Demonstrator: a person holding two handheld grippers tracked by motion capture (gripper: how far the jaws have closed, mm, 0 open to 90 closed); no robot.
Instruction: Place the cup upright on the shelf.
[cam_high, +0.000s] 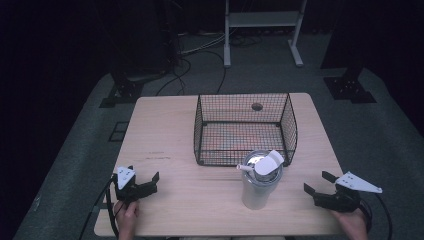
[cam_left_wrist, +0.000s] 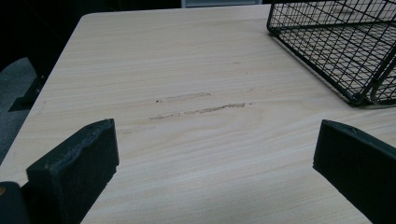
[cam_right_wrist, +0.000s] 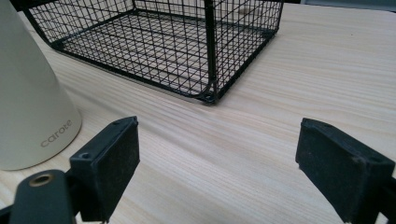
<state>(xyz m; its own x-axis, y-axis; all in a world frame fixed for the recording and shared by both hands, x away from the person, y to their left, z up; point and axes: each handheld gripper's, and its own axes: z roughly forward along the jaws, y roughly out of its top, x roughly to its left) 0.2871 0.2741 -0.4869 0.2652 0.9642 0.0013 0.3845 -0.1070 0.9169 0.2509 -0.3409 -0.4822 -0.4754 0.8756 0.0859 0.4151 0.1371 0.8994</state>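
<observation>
A cream tumbler (cam_high: 260, 181) with a clear lid and white flip tab stands upright on the wooden table (cam_high: 170, 135), just in front of a black wire basket (cam_high: 245, 129). The right gripper view shows the tumbler's tapered side (cam_right_wrist: 28, 93) at the left and the basket (cam_right_wrist: 159, 42) beyond. My left gripper (cam_high: 145, 181) rests open near the table's front left, jaws wide with bare wood between them (cam_left_wrist: 215, 154). Open as well, my right gripper (cam_high: 320, 182) sits at the front right, a little right of the tumbler, nothing between its jaws (cam_right_wrist: 217, 154).
The basket's corner (cam_left_wrist: 355, 51) shows at the upper right of the left gripper view. Faint scuff marks (cam_left_wrist: 201, 105) cross the wood ahead of the left gripper. A round hole (cam_high: 257, 106) lies in the tabletop behind the basket. Stands and cables sit on the floor beyond.
</observation>
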